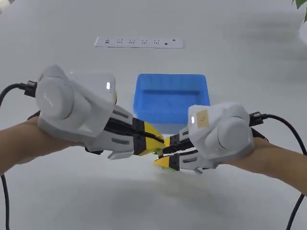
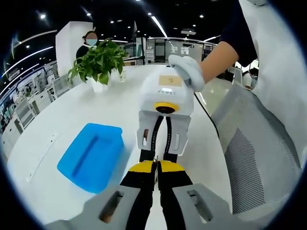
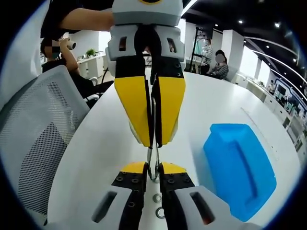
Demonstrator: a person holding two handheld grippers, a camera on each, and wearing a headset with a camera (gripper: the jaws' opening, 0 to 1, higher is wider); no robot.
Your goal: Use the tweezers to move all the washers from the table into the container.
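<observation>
**Tweezers (image 3: 153,160) pinched from both ends, washers waiting on the table**

Left gripper (image 1: 156,140) and right gripper (image 1: 165,155) meet tip to tip at the centre of the head view, just below the blue container (image 1: 170,98). In the right gripper view the thin metal tweezers run down the middle of the frame. Their upper part is clamped between the left gripper's yellow jaws and their lower end is nipped between the right gripper's own jaws at bottom centre. Both claws look closed down onto the tool, with no gap beyond the metal itself.

This reads as a hand-off or a re-seating of the grip. With two holds, the tweezers can be lined up so one claw ends with the tips pointing out and free to squeeze.

Two washers (image 3: 157,197) lie flat on the white table (image 1: 240,57) at the bottom of the right gripper view, showing between that gripper's jaws and right under the tool. The container sits close by at lower right of that frame, a short carry away. Its floor looks bare in the head view, so the moving of washers seems not yet begun. A white power strip (image 1: 139,42) lies along the upper part of the head view, clear of the work.
</observation>
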